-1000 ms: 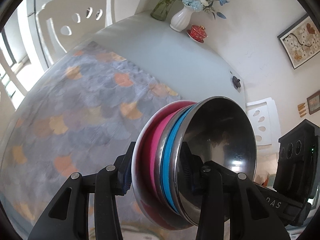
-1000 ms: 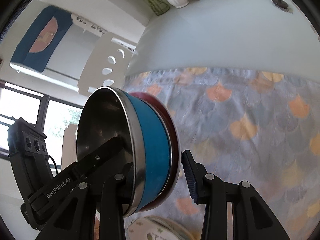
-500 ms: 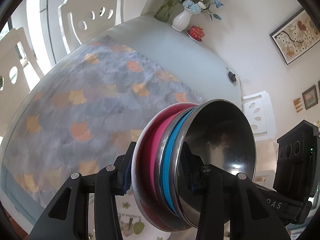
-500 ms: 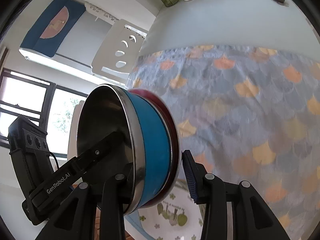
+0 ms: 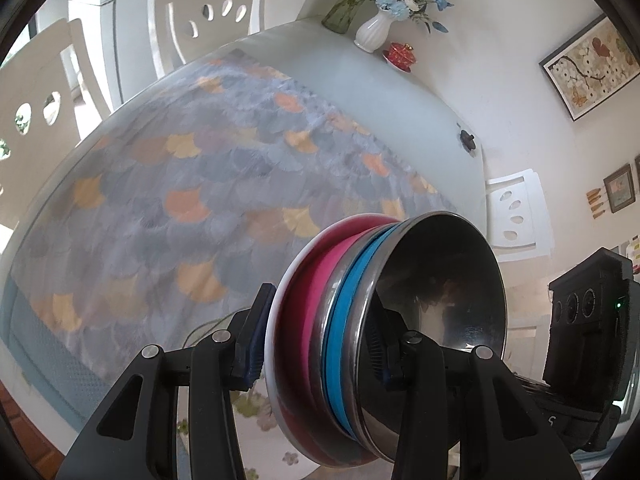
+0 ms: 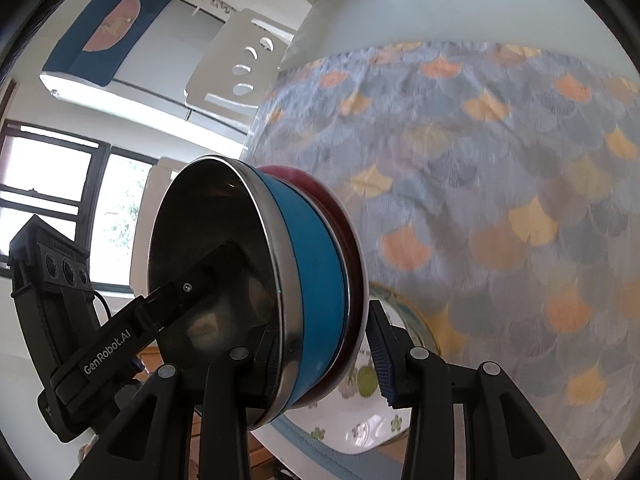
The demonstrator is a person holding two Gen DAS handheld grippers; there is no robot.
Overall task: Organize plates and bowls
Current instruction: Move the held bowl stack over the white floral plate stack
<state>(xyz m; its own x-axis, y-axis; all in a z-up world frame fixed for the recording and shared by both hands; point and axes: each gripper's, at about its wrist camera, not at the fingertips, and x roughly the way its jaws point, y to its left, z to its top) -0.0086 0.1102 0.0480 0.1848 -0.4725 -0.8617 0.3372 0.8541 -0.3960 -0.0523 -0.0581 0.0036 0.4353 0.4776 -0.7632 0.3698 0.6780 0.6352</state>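
The tabletop (image 5: 360,92) fills the view, most of it under a scale-patterned cloth (image 5: 192,184) with bare room stretching to the far end, where a white vase (image 5: 370,32) and a small red dish (image 5: 402,54) sit well clear. Nearer, at the tabletop's close edge, a floral plate (image 6: 372,420) lies flat, probably the landing spot, though that is a guess. Above it hangs the stack of bowls (image 5: 384,320), tipped on its side, steel mouth facing the right: blue bowl nested in pink, over a red-and-white plate. The left gripper (image 5: 316,348) is clamped across the stack, one finger on the plate's back, one inside the steel bowl. The right gripper (image 6: 324,352) straddles the opposite rim, its outer finger (image 6: 380,348) looking slightly off the plate, so I cannot tell whether it bites. Two-sided holding presumably keeps the nest from sliding apart.
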